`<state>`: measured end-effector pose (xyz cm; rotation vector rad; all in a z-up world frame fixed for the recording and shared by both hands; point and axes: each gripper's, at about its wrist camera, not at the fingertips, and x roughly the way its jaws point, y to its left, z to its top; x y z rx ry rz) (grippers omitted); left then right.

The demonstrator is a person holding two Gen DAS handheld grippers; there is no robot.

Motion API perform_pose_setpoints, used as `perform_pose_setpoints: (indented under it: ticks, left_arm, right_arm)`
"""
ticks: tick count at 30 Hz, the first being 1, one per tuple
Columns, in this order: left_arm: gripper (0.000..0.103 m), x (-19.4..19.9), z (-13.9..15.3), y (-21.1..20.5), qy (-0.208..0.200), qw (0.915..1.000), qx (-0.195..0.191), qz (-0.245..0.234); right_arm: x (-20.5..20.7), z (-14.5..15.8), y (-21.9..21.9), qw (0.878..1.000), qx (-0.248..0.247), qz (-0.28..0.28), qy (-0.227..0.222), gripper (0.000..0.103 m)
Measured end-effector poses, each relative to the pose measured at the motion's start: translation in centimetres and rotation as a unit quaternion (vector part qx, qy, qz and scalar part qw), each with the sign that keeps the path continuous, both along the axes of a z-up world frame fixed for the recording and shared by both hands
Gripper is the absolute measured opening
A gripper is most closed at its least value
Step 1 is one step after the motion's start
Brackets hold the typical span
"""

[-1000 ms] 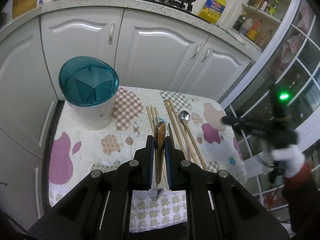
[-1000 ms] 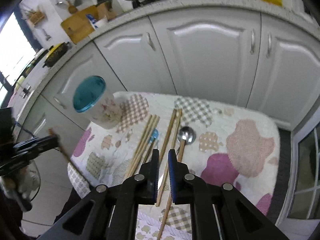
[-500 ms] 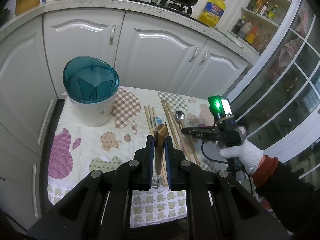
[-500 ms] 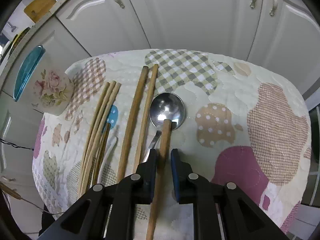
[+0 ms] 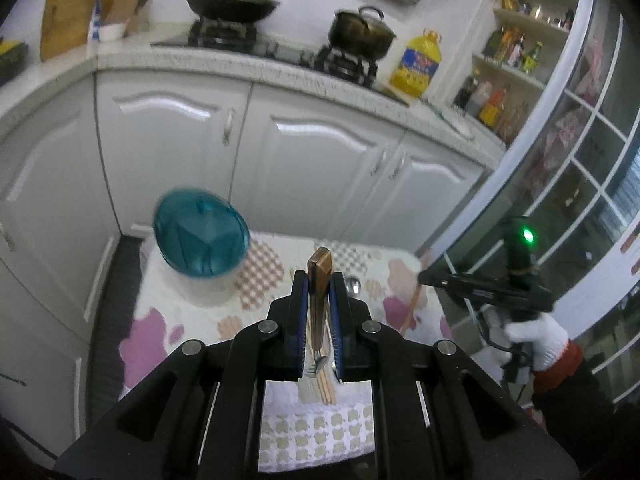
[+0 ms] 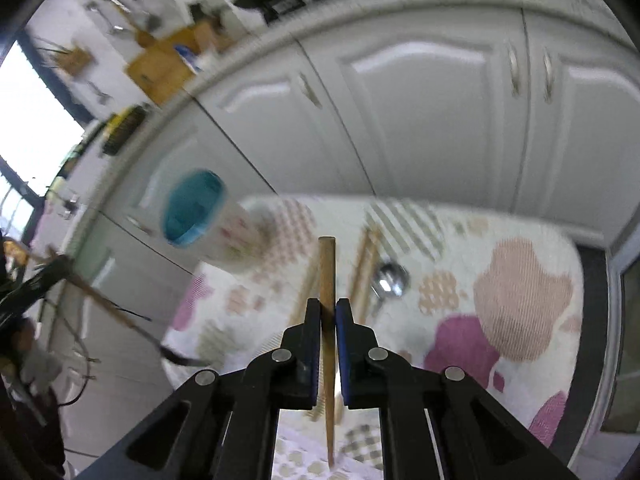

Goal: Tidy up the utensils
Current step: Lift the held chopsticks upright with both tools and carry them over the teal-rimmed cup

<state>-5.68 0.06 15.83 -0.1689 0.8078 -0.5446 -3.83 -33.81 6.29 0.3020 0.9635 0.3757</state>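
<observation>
Right gripper (image 6: pixel 328 312) is clamped on a single wooden chopstick (image 6: pixel 327 280), lifted clear above the quilted bench (image 6: pixel 520 300), its thick end poking up past the pads. Left gripper (image 5: pixel 319 300) is pinched tight on a wooden-handled utensil (image 5: pixel 319 276), its handle standing up between the fingers and its metal end hanging below. Down on the bench, more chopsticks (image 6: pixel 366 268) lie beside a metal spoon (image 6: pixel 390 278). At the bench's far left corner stands the white holder with its teal lid (image 5: pixel 202 234). White cabinets (image 5: pixel 320 160) run behind.
</observation>
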Motion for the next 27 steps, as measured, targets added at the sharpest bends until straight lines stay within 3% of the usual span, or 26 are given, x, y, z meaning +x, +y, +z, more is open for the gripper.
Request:
perform_pose_setpoints:
  ticks: [8,15,22,27]
  left_arm:
    - [0.009,2.0,5.1,3.8,-0.054,0.9973,-0.001,0.050]
    - [0.009,6.1,6.2,5.6,-0.081,0.9915,0.017,0.100]
    - [0.009,10.2,2.8,6.2,-0.056,0.9882,0.046,0.135]
    - [0.009,12.3,-0.6,6.3,-0.026,0.9873,0.056,0.147]
  right_arm:
    - [2.0,9.1,5.1,0.994,0.020,0.054,-0.096,0.007]
    - [6.9,15.6,10.7,0.983,0.032,0.079,-0.163,0.007]
    - [13.6,15.9,16.2,0.980,0.016,0.082,-0.179,0.007]
    - [17.6,13.0,18.2,0.983,0.007,0.078,-0.165,0.007]
